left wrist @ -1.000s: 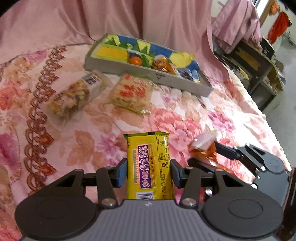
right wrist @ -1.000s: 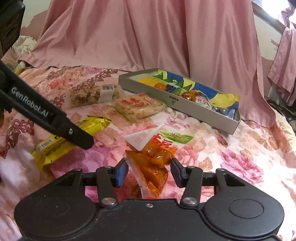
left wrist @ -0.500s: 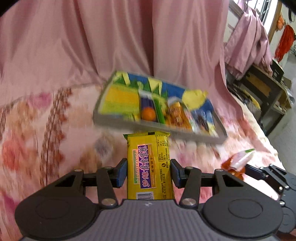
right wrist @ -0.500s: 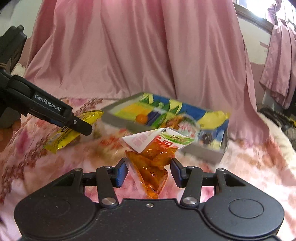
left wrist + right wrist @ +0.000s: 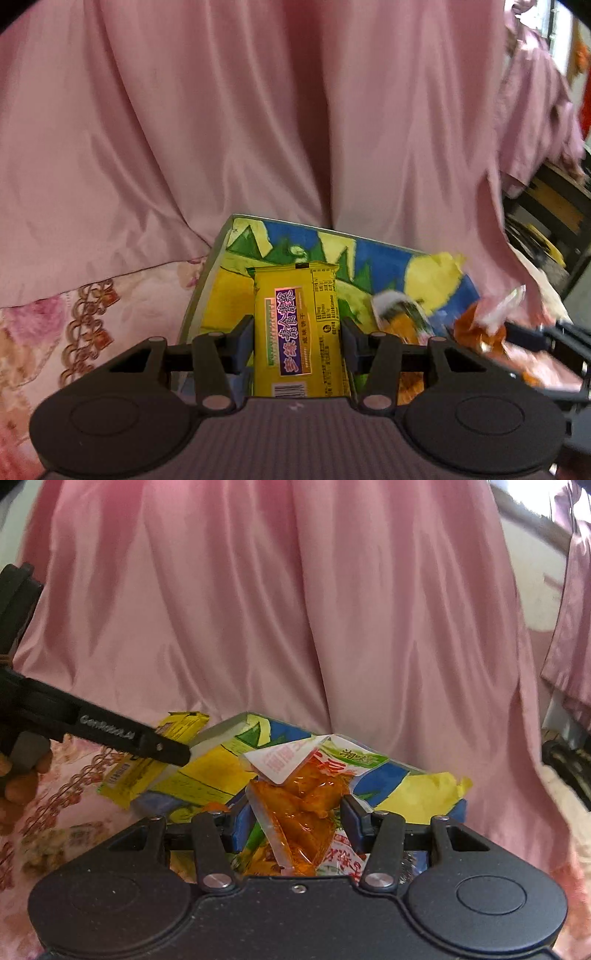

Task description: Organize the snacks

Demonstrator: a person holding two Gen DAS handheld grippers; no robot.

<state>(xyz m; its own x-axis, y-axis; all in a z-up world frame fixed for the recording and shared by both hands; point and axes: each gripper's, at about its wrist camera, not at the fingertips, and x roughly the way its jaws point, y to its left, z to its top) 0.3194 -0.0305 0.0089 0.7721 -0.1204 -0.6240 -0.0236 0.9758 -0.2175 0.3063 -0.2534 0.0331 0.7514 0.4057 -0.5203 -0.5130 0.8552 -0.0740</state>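
While both grippers hang over the snack box, the largest thing in either view is the pink curtain [image 5: 258,129], which fills everything beyond the fingertips. Below it, just ahead of and under the fingers, lies the box [image 5: 201,291], a shallow grey tray with a bright yellow, blue and green printed floor; a few packets already rest inside it toward the right. The flowered bedcover [image 5: 74,314] shows to the left of the left fingers.

Next in size is the left gripper [image 5: 297,332], its fingers drawn in tight on the long sides of a yellow biscuit packet [image 5: 295,325], which stands upright between them, its far end over the box's near left part. The right gripper [image 5: 291,816] is likewise pinched closed on an orange pouch [image 5: 299,812] of glossy pieces, whose white and green top flap folds over past the fingertips, above the box's middle.

The step in hand appears to be the drop-off: both snacks are carried, neither yet rests in the box. The next move likely calls for lowering each packet onto a bare patch of floor, then parting the fingers wide enough to let it slip free without snagging its neighbours.
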